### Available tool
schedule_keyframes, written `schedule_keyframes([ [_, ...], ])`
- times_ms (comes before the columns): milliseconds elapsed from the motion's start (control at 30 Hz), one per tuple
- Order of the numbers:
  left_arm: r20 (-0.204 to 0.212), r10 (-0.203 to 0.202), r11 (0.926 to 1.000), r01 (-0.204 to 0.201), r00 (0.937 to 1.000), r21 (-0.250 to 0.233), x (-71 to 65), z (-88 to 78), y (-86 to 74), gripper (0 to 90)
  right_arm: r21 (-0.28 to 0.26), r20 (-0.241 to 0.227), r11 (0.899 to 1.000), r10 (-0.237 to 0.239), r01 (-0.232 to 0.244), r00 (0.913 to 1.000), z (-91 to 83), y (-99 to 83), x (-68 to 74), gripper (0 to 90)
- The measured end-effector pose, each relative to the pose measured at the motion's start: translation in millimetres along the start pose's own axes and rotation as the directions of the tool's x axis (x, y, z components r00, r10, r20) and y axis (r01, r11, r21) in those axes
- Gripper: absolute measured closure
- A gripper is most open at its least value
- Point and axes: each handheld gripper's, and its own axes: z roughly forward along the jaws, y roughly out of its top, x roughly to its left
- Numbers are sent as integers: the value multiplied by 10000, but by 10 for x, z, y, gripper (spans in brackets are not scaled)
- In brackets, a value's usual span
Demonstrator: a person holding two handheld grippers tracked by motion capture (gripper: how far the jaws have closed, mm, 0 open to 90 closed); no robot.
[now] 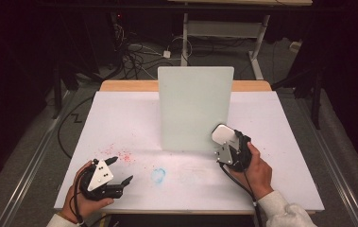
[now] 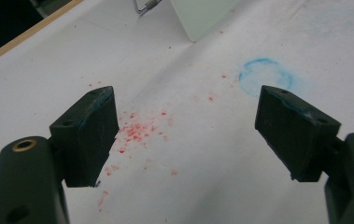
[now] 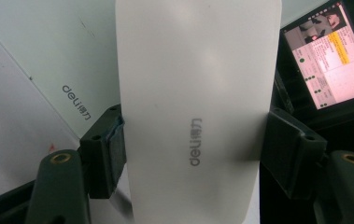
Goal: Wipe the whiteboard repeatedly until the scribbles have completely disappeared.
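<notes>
Between the fingers of the right gripper [image 3: 193, 154] sits a white eraser block [image 3: 195, 93] with rounded corners and grey "deli" lettering; the fingers are clamped on its two long sides. In the high view this right gripper [image 1: 228, 142] is held just above the surface, right of centre, and the eraser block [image 1: 224, 135] sticks out at the lower right corner of an upright whiteboard [image 1: 194, 108]. The whiteboard stands on the middle of the surface [image 1: 280, 142], toward its far edge. Near the front left corner, the left gripper [image 1: 120, 171] rests in the person's hand with its fingers wide apart and nothing between them. Just beyond them lie red specks [image 2: 137, 130] and a faint blue ring [image 2: 264, 74] smeared on the white surface.
</notes>
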Motion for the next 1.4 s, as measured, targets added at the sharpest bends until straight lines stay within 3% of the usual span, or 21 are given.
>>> schedule_keyframes([
  [67,9,-17,10000,17,10000,4,1,2,-1,205,13,51,10000,-42,42,10000,-3,8,-23,311],
  [167,26,-19,10000,19,10000,12,-3,12,-1,205,-36,135,9985,540,-539,9985,-20,27,-101,311],
  [233,29,-12,10000,12,10000,23,-5,15,1,205,-55,315,9978,661,-660,9973,-29,38,-131,311],
  [433,41,-22,10000,22,10000,4,-7,11,4,206,-58,-276,9991,-430,428,9987,8,16,72,310],
  [467,24,-21,10000,21,10000,-4,-5,8,3,206,19,-389,9996,-272,273,9989,3,19,103,310],
  [500,4,-22,10000,22,10000,1,-3,6,2,206,-48,-431,9990,-439,437,9981,2,31,120,310],
  [633,9,-4,10000,4,10000,3,-2,2,2,206,0,-236,9966,-822,822,9963,-15,79,221,310],
  [767,28,16,10000,-16,10000,15,-8,6,5,206,-28,60,9871,-1599,1599,9871,-13,126,315,310],
  [833,6,16,10000,-16,10000,28,-6,7,6,206,-131,-50,9872,-1588,1587,9873,-14,154,318,310],
  [1067,15,13,10000,-13,10000,26,-11,15,7,207,-390,-138,9905,-1325,1318,9911,-14,242,278,310],
  [1133,22,14,10000,-14,10000,23,-9,10,6,207,-398,70,9920,-1198,1200,9928,-15,272,224,310],
  [1233,18,5,10000,-5,10000,-4,-3,5,2,207,-397,413,9980,-482,499,9980,-11,281,76,310],
  [1300,18,-13,10000,13,10000,6,-3,10,0,207,-420,407,9991,-30,47,9992,-10,259,-30,310],
  [1400,14,10,10000,-10,10000,14,-8,12,5,207,-350,486,9988,351,-334,9982,-10,227,-125,311],
])
